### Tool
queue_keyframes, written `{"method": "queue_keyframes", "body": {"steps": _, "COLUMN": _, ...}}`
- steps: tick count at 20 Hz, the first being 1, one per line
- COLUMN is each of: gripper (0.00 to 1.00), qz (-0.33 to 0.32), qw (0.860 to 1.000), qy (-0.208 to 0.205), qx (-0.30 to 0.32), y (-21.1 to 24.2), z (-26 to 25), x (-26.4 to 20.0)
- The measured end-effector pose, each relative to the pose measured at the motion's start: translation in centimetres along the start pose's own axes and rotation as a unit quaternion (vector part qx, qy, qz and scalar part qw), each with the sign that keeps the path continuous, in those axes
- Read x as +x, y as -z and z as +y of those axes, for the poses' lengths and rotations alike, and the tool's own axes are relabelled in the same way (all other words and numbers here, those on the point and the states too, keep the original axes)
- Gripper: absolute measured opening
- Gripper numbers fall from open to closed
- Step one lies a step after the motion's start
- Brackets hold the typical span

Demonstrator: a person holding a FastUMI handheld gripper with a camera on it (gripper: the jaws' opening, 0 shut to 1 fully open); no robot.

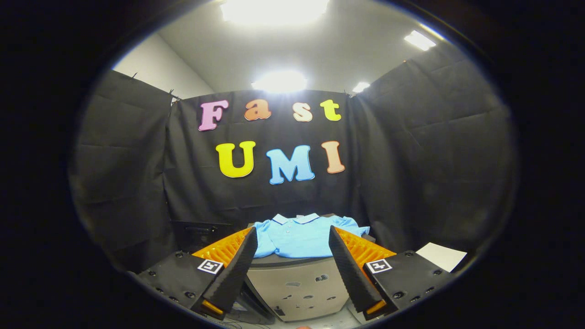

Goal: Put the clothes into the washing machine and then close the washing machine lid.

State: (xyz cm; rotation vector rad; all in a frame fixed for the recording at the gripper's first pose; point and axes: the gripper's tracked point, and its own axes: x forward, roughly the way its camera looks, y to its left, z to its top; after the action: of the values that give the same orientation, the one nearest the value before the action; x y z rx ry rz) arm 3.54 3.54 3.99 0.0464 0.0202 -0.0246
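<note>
To your left, the black cloth wall of the booth is hanging in folds, and low against it a dark box-like object is sitting, too dim to identify. You are holding the gripper level and facing the back wall, with its two fingers standing wide apart and gripping nothing. Between and just beyond the fingertips, a light blue polo shirt is lying spread flat, collar toward the back wall, on the dark top of the washing machine. The machine's pale front panel is showing in the gap between the fingers, below the shirt; you cannot tell from here whether its lid is up or down beneath the garment. The shirt's sleeves are reaching out behind both fingers. To your right, beyond the right finger, a white sheet of paper is lying flat, well apart from the shirt. Overhead, ceiling lights are glaring brightly.
</note>
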Motion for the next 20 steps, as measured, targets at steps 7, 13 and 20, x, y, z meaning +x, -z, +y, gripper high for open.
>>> {"method": "queue_keyframes", "body": {"steps": 7, "gripper": 0.97, "qz": 0.031, "qw": 0.999, "qy": -0.016, "qx": -0.006, "y": -0.2, "z": 0.1, "x": 7.9}}
{"method": "queue_keyframes", "body": {"steps": 13, "gripper": 0.97, "qz": 0.08, "qw": 0.996, "qy": -0.034, "qx": -0.01, "y": 1.6, "z": 0.0, "x": 14.9}}
{"method": "queue_keyframes", "body": {"steps": 20, "gripper": 0.98, "qz": 0.149, "qw": 0.986, "qy": -0.061, "qx": -0.038, "y": 3.9, "z": 0.5, "x": 22.0}}
